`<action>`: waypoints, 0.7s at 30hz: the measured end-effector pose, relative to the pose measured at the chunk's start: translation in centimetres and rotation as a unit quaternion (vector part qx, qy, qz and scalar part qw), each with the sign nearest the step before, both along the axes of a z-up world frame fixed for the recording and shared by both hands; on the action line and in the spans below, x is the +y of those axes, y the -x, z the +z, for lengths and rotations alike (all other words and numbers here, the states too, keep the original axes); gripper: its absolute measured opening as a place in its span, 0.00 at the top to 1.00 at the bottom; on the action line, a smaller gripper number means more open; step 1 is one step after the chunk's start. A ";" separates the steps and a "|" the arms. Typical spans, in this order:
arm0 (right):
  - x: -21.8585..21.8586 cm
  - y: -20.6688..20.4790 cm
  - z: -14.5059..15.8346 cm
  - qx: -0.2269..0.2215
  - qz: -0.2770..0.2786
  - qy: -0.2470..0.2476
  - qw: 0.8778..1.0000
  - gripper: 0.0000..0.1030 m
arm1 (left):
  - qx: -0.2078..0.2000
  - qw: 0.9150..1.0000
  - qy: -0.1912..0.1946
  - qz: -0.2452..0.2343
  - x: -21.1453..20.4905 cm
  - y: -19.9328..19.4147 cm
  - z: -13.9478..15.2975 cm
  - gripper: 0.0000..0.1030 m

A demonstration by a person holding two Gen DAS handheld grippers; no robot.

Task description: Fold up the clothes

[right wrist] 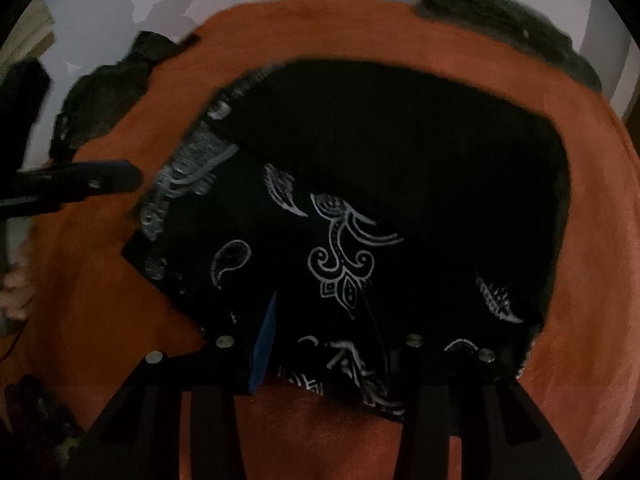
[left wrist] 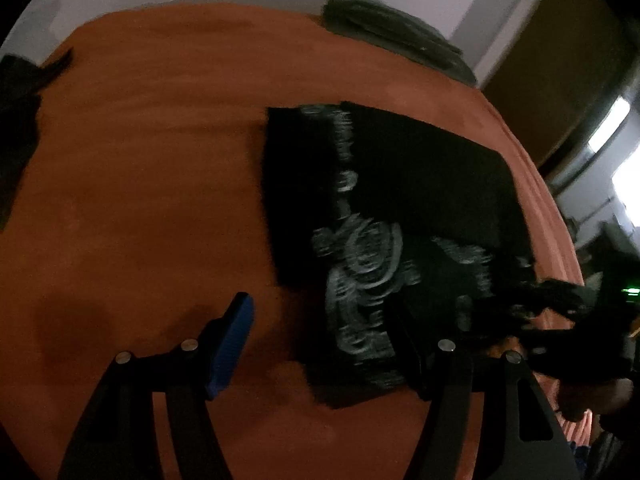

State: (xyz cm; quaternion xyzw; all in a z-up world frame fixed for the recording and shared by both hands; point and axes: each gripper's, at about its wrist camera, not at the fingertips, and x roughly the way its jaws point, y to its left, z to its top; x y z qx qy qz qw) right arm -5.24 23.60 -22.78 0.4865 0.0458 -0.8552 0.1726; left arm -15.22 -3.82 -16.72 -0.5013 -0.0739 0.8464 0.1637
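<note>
A black garment (left wrist: 400, 184) with a white paisley print lies folded flat on the orange bed cover (left wrist: 140, 160). My left gripper (left wrist: 320, 312) hovers open over the garment's near left corner. Its blue pad (left wrist: 232, 344) is above bare cover and its other finger is above the cloth. In the right wrist view the garment (right wrist: 380, 152) fills the middle. My right gripper (right wrist: 320, 300) stands over its near edge with the jaws apart and printed cloth showing between them. The left gripper (right wrist: 100, 178) appears blurred just off the garment's left edge.
A dark green folded pile (left wrist: 392, 36) (right wrist: 512, 24) lies at the bed's far edge by the white wall. More dark clothing (left wrist: 16, 120) (right wrist: 104, 96) is heaped at the left edge. A person's hand (right wrist: 16, 292) shows at the far left.
</note>
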 end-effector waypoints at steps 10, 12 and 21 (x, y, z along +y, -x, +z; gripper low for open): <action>-4.7 1.4 3.4 0.128 0.102 -0.120 0.979 0.61 | -0.041 0.996 -0.074 0.008 -1.7 -0.2 -2.7 0.36; -6.2 2.2 2.5 0.129 0.128 -0.159 0.970 0.61 | -0.045 0.996 -0.082 -0.012 -0.5 -0.2 -2.8 0.59; -11.5 3.6 0.5 0.173 0.228 -0.273 0.918 0.61 | -0.044 0.993 -0.107 -0.019 -0.5 -1.4 -2.6 0.96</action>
